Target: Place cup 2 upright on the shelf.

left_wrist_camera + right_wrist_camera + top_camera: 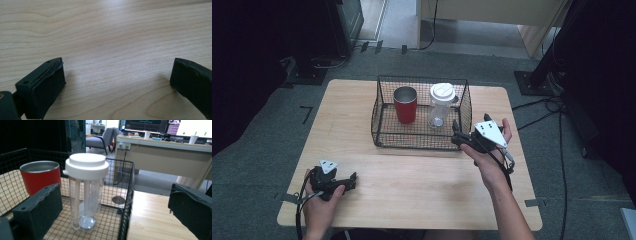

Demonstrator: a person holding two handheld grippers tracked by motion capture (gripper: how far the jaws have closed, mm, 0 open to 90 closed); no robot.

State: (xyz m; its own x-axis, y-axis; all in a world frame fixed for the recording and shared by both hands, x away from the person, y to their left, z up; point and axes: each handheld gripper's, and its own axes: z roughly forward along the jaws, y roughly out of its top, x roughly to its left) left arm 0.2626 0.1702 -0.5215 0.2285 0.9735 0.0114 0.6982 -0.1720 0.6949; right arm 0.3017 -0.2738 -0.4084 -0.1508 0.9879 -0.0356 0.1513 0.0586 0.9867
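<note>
A black wire basket (384, 135) is set at the far middle of the wooden table (422, 180). Inside it, a red metal tumbler (405, 104) is stood upright on the left and a clear bottle (440, 106) with a white lid (86, 165) is stood upright just beside it on the right, the two apart.

The right gripper (458, 134) is held at the basket's right wall, near the bottle, with its jaws spread wide and nothing gripped. In the right gripper view the bottle is seen between the two jaws but farther off, inside the mesh, and the basket's corner is lined up ahead of the gap.

The left gripper (352, 180) is rested low over the near left part of the table, well apart from the basket, its jaws likewise parted over bare wood.

No brand, label or writing can be read on the tumbler, the bottle or the lid.
</note>
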